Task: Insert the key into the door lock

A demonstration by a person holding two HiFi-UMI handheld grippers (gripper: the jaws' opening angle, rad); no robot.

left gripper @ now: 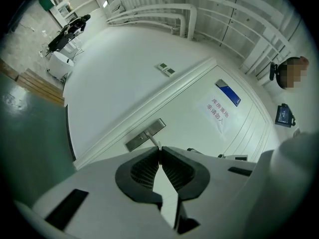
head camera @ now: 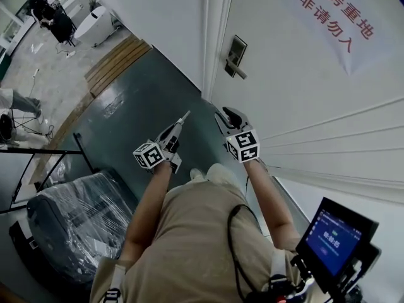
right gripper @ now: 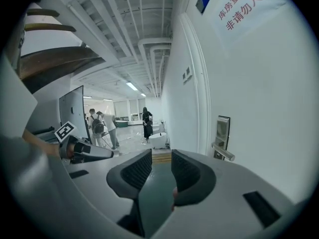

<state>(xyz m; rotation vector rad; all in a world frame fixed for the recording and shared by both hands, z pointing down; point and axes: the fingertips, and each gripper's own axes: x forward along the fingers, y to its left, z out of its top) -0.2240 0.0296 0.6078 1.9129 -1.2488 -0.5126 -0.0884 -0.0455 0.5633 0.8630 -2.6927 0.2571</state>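
The white door (head camera: 303,87) fills the right of the head view, with a metal lock plate (head camera: 236,52) and a lever handle (head camera: 239,73) on its left edge. My left gripper (head camera: 180,124) points at the door below the lock, shut on a small silvery key (head camera: 187,114) that sticks out from its tips. In the left gripper view the key (left gripper: 159,147) lines up just under the lock plate (left gripper: 145,134), still apart from it. My right gripper (head camera: 228,116) is held beside the left one, open and empty. The right gripper view shows the lock plate (right gripper: 223,128) and handle (right gripper: 223,152) to its right.
A sheet with red characters (head camera: 336,12) hangs on the door. A plastic-wrapped bundle (head camera: 76,219) stands on the green floor at the lower left, and wooden boards (head camera: 117,59) lie by the wall. A small screen (head camera: 334,238) is at the lower right. People (right gripper: 104,126) stand far down the hall.
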